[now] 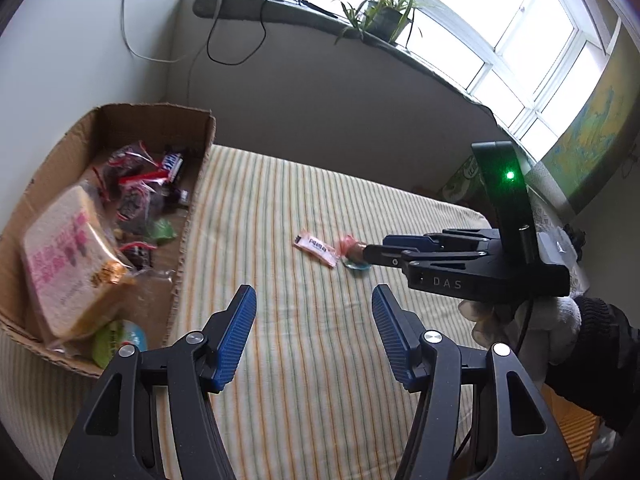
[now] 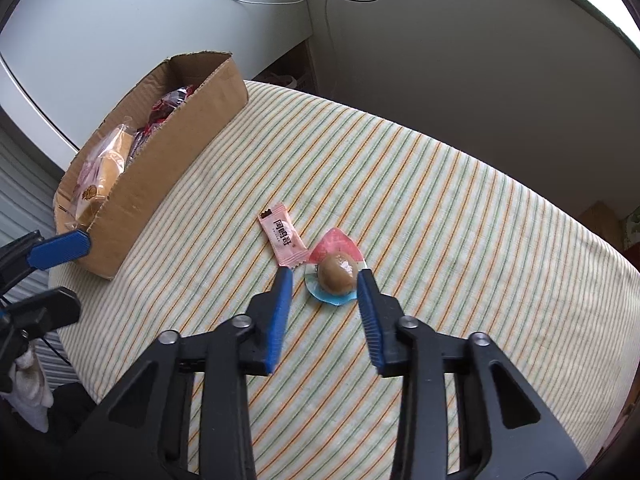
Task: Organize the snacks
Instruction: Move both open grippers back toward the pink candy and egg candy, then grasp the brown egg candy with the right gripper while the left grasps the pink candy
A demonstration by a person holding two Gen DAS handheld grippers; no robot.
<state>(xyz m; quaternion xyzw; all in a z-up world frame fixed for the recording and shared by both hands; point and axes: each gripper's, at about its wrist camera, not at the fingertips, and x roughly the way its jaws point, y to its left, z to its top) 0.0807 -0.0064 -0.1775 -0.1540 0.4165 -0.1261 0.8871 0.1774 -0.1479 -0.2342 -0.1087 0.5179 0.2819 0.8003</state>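
Note:
A packaged brown egg snack (image 2: pixel 337 273) in a red and blue wrapper lies on the striped tablecloth (image 2: pixel 440 208). My right gripper (image 2: pixel 325 276) is open with its jaws on either side of the egg, low over the cloth; it also shows in the left wrist view (image 1: pixel 366 254). A pink candy sachet (image 2: pixel 282 237) lies just left of the egg; it also shows in the left wrist view (image 1: pixel 316 247). A cardboard box (image 2: pixel 160 152) at the left holds bread and several wrapped snacks (image 1: pixel 136 184). My left gripper (image 1: pixel 314 294) is open and empty above the cloth.
The table's edge curves round at the right and front. A wall and a windowsill with a potted plant (image 1: pixel 384 16) and cables stand behind the table. A white appliance (image 2: pixel 36 92) stands behind the box.

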